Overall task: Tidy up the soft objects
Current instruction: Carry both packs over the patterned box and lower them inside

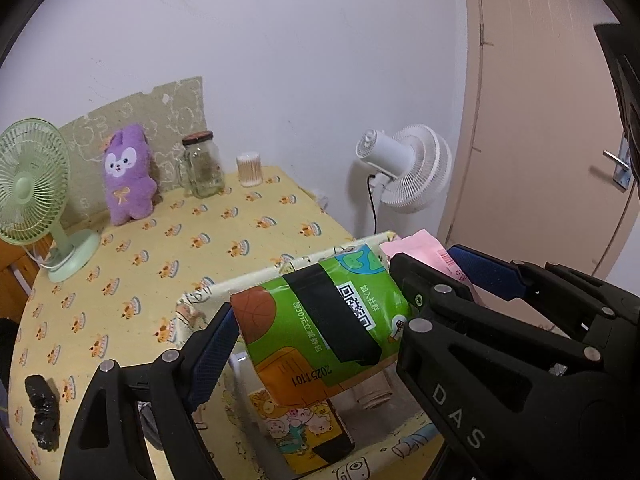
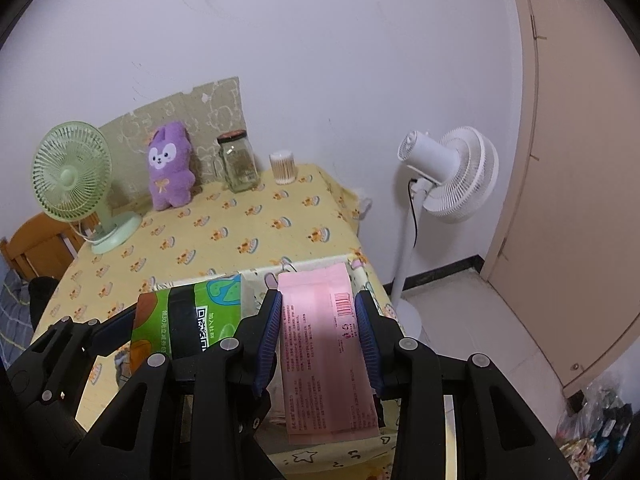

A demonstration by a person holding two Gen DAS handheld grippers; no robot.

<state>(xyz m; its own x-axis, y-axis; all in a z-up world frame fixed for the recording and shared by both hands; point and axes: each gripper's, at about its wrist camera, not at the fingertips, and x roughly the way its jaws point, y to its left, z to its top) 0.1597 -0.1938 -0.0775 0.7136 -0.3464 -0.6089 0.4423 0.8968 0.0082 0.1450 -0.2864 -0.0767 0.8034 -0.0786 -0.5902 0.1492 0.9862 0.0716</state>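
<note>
My left gripper point(image 1: 320, 320) is shut on a green tissue pack point(image 1: 320, 328) with a QR code and holds it above an open fabric storage box point(image 1: 280, 270); the pack also shows in the right wrist view point(image 2: 188, 320). My right gripper point(image 2: 318, 340) is shut on a flat pink pack point(image 2: 320, 360) over the same box point(image 2: 300, 270), to the right of the green pack; the pink pack's corner also shows in the left wrist view point(image 1: 424, 252). Another patterned pack point(image 1: 304, 432) lies inside the box. A purple plush rabbit point(image 1: 127, 176) stands at the table's back.
On the yellow tablecloth point(image 1: 200, 240) stand a green desk fan point(image 1: 32, 192), a glass jar point(image 1: 202, 166) and a cotton swab tub point(image 1: 250, 170). A black object point(image 1: 42, 416) lies at the left front. A white floor fan point(image 2: 448, 176) stands right of the table, near a door point(image 2: 580, 160).
</note>
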